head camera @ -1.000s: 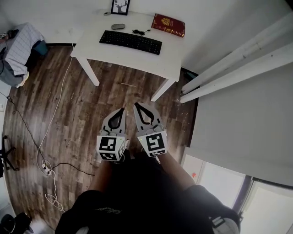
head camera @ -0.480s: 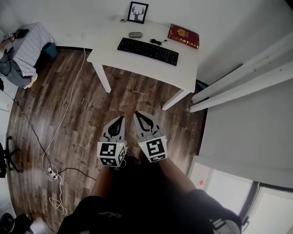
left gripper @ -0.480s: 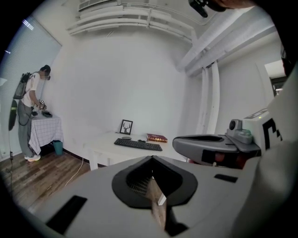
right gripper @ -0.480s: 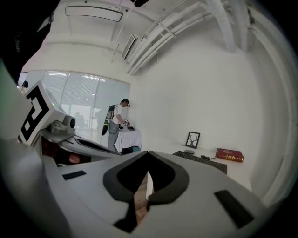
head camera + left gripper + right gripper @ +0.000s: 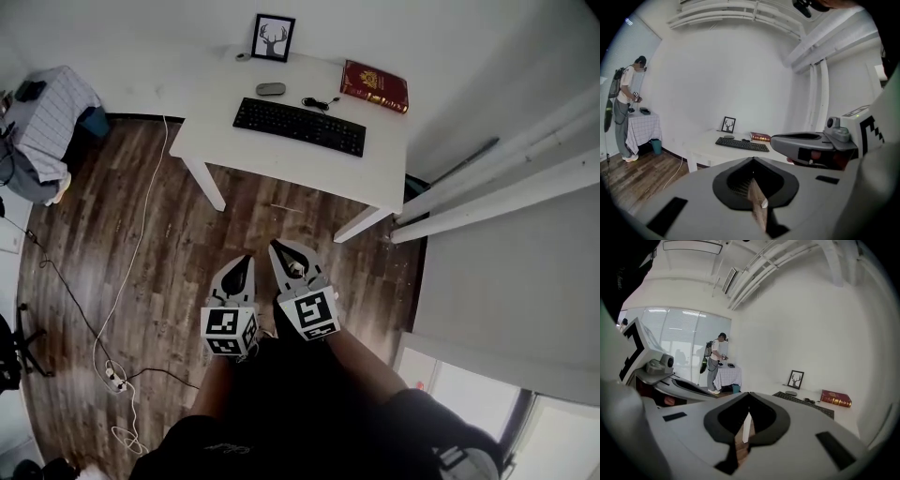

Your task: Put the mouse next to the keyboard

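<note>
Grey oval mouse [image 5: 271, 89] is sitting beyond keyboard [image 5: 299, 126], far ahead of left gripper [image 5: 246, 260] and right gripper [image 5: 276, 247]; fingers pressed together, empty; open floor [image 5: 178, 234] lying between.

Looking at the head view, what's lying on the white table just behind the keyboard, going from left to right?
Grey oval mouse → small coiled black cable → dark red hardcover book.

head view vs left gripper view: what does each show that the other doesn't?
Head view only: a white power strip on the wooden floor, and the marker cube of the left gripper. Left gripper view only: a standing person across the room, and white ceiling pipes. Both: the white table, black keyboard, small grey mouse, red hardback book and black-framed deer picture.
</note>
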